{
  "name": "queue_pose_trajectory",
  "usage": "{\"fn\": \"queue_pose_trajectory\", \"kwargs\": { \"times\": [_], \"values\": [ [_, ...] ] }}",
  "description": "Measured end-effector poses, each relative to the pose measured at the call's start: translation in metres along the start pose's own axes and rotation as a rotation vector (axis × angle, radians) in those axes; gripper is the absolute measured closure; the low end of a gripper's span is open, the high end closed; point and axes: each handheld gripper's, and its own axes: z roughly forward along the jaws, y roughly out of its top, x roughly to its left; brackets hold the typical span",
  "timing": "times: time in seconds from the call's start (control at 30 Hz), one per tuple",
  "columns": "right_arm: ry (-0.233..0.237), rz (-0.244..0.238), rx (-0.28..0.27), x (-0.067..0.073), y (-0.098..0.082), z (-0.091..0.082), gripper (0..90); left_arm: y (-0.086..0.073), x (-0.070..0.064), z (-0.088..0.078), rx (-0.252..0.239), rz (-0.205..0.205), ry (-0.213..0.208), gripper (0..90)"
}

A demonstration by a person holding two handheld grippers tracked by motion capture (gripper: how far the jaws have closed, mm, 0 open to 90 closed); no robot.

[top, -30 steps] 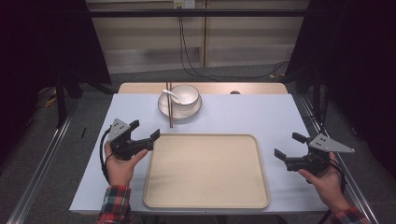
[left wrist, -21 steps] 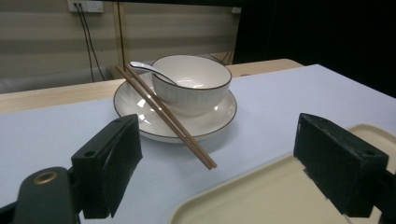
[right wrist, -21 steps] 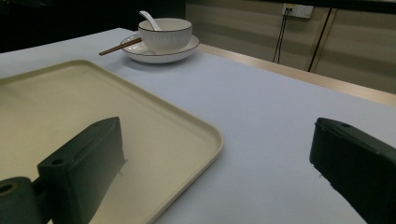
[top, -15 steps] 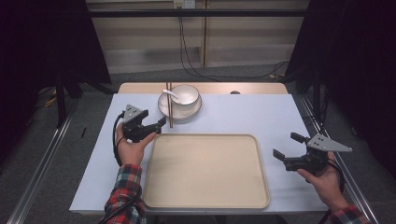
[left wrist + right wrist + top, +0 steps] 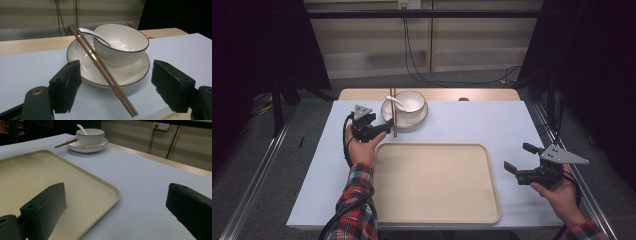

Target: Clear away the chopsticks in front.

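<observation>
Left gripper (image 5: pixel 384 126) is lining up on the pair of brown wooden chopsticks (image 5: pixel 103 71).
Its jaws, narrowing yet unclenched, are straddling the sticks' near ends, which are leaning on the white dark-rimmed plate (image 5: pixel 130 75) at centre frame; right gripper (image 5: pixel 521 161) is hanging released over the beige tray (image 5: pixel 437 185).

The spoon's (image 5: pixel 93 36) bowl end is hidden inside the bowl (image 5: pixel 120 45); the chopsticks' (image 5: pixel 102 71) far tips are too small to tell.

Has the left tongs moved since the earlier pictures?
Yes. The left tongs has gone away from the person and toward the plate, from beside the tray's left edge. Its jaws have just been closing, open around the chopsticks.
</observation>
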Motion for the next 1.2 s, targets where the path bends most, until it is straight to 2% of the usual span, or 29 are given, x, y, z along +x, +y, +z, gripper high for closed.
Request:
{"fn": "queue_pose_trajectory", "kwargs": {
  "times": [0.13, 0.37, 0.53, 0.67, 0.7, 0.87, 1.0, 1.2],
  "values": [
    [0.009, -0.006, -0.003, -0.001, -0.001, 0.002, 2.5, 0.002, -0.001, 0.009, 0.019, 0.000, 0.005, 25.9],
    [0.007, -0.006, -0.006, -0.001, -0.001, 0.003, 2.4, 0.001, 0.004, 0.025, 0.075, -0.008, 0.059, 32.3],
    [0.008, -0.006, -0.002, -0.001, -0.001, 0.002, 2.5, 0.002, 0.005, 0.034, 0.101, -0.014, 0.082, 36.6],
    [0.014, -0.010, -0.001, -0.001, -0.001, 0.001, 2.5, 0.001, 0.006, 0.046, 0.135, -0.015, 0.085, 39.9],
    [0.011, -0.010, 0.002, -0.001, -0.001, 0.000, 2.5, 0.002, 0.007, 0.053, 0.159, -0.018, 0.111, 41.6],
    [0.011, -0.001, 0.006, -0.001, -0.002, -0.001, 2.7, 0.003, 0.009, 0.060, 0.175, -0.016, 0.125, 45.0],
    [0.003, 0.008, 0.005, -0.003, -0.004, -0.001, 2.6, 0.005, 0.010, 0.065, 0.196, -0.011, 0.127, 53.5],
    [0.007, 0.007, 0.009, -0.003, -0.004, -0.001, 2.8, 0.006, 0.012, 0.073, 0.212, -0.015, 0.130, 58.2]
  ]
}}
